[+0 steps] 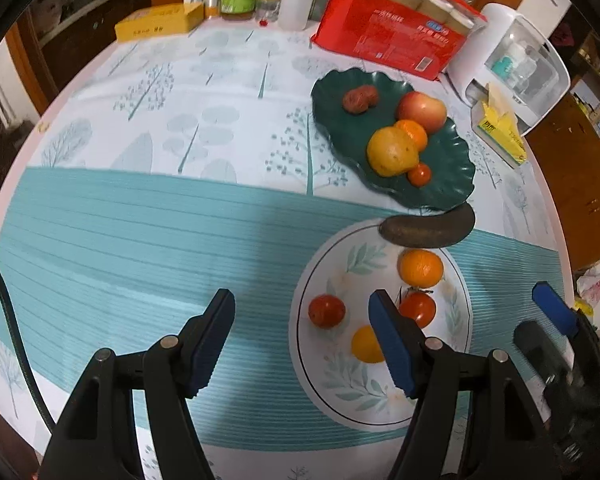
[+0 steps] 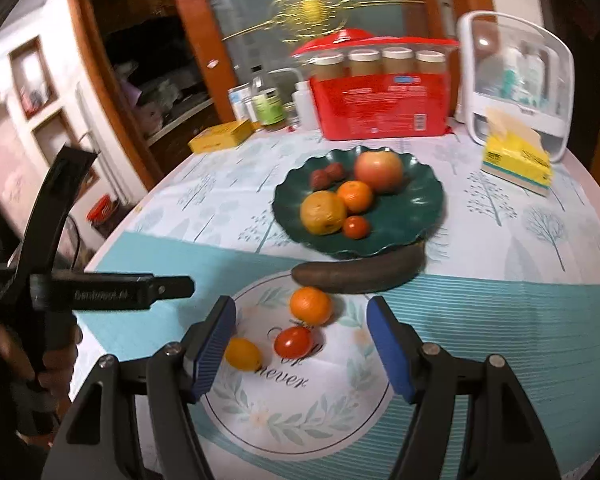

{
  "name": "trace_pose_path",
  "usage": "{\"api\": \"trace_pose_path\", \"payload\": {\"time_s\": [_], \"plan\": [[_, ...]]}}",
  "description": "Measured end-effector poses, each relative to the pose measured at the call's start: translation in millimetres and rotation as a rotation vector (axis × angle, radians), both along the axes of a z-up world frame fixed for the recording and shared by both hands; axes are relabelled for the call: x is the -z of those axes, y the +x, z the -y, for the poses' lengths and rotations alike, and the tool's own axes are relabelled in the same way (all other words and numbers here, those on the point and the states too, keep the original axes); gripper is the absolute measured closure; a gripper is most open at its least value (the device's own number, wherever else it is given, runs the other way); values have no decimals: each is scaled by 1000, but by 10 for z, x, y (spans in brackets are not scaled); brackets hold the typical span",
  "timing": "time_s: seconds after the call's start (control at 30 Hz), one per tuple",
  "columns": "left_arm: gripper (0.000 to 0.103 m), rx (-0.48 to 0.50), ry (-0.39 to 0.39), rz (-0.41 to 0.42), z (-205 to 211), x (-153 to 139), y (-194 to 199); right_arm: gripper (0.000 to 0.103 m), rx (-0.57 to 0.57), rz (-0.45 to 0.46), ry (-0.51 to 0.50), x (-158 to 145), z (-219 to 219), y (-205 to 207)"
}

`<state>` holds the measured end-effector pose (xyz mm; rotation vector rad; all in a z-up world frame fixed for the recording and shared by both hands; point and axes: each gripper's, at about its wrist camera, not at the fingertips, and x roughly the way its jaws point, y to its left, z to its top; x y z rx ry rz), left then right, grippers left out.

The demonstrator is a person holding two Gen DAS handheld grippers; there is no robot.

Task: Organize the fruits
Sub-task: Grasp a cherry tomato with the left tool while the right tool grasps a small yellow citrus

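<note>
1. Nearest in, both tools hover empty. The left gripper (image 1: 302, 344) has its jaws spread over the striped tablecloth (image 1: 120, 240), with nothing between the pads. The right gripper (image 2: 300, 346) is spread too, framing the white plate (image 2: 300, 432).
2. On that white plate sit the loose pieces: a yellow fruit (image 2: 242, 354) nearest, a red tomato (image 2: 293, 342) just beyond it, then a small orange (image 2: 311, 305) at the far rim.
3. A dark, overripe banana (image 2: 358, 274) lies across the gap, touching the white plate's far edge and tucked under the rim of the green dish (image 2: 412, 220).
4. The green dish already holds an apple (image 2: 378, 171), two orange citrus, a small tomato and some reddish fruit. My read: the job is moving fruit from white plate to green dish, and it is partly done.
5. Next move, as I judge it: the right gripper drops onto the tomato or orange and closes gently, since round fruit can roll.
6. View differences: the left wrist view shows a second red fruit (image 1: 327, 311) on the white plate, which the right view hides behind a finger. The right view alone shows a hand (image 2: 56, 364) holding the other tool.
</note>
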<state>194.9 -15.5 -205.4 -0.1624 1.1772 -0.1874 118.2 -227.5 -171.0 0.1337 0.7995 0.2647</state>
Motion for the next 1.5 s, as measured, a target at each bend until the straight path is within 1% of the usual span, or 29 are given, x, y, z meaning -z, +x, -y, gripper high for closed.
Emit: {"api": "trace_pose_path", "payload": {"time_s": [0.2,0.33,0.5,0.6,0.67,0.8,0.87,1.03,1.1,1.17,1.27,1.37,1.5], "plan": [[35,-11,-6,-44,32,112,-7,35,-98,22,-69,89,-194,-44],[35,-11,-11,-73,62,199,-8,35,-177,34,-117,202,-332,-66],[35,-13,-21,-100,78,298,16,35,-242,12,-127,353,-441,-56],[40,-15,-29,-119,86,373,45,35,-274,2,-122,420,-477,-45],[41,-17,-38,-129,94,419,72,35,-297,-4,-119,452,-503,-34],[49,-13,-56,-147,124,492,122,35,-332,-13,-101,506,-546,0],[52,-3,-59,-154,152,518,149,37,-351,-18,-92,528,-572,18],[62,22,-47,-171,228,562,191,53,-396,-60,-74,618,-639,95],[65,32,-47,-176,256,578,201,55,-403,-75,-70,646,-651,117],[69,38,-46,-183,278,594,207,56,-409,-90,-64,674,-665,139],[71,47,-43,-186,301,607,211,57,-422,-108,-51,713,-688,162],[76,48,-45,-179,308,606,224,57,-422,-116,-50,738,-702,178],[77,46,-51,-175,297,608,233,57,-402,-130,-53,779,-680,219]]}}
